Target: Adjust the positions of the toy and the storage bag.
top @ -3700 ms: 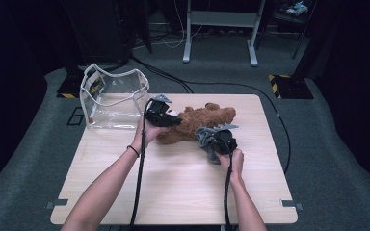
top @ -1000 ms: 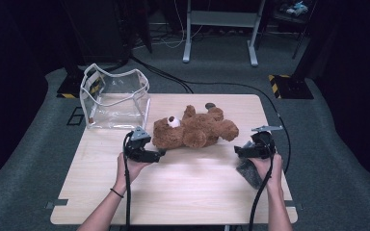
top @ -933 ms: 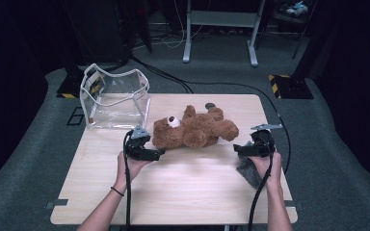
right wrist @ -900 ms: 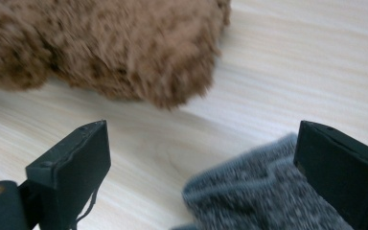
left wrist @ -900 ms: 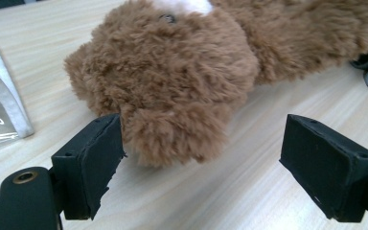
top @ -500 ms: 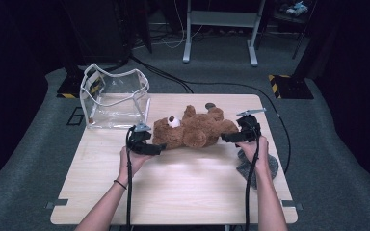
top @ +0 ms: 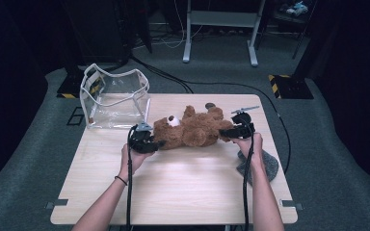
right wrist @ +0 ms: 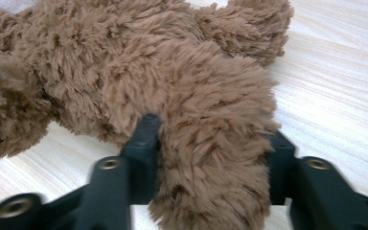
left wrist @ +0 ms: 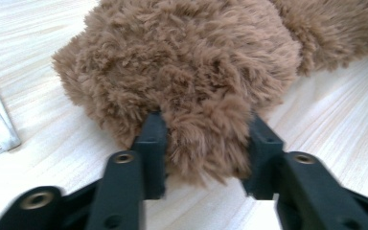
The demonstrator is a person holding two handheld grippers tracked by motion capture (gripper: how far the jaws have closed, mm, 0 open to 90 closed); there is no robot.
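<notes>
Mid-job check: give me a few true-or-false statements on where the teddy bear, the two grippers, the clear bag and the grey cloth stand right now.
1. The left gripper has its jaws pressed on a part of the teddy bear. True; its jaws have just been closing.
2. The right gripper hangs open, clear of the bear. False; its jaws, which have just been closing, clamp a furry limb.
3. The bear is inside the clear bag. False; it lies on the table beside the bag.
4. A grey cloth lies near the table's right edge. True.
5. The clear bag is folded flat. False; it stands open.
</notes>
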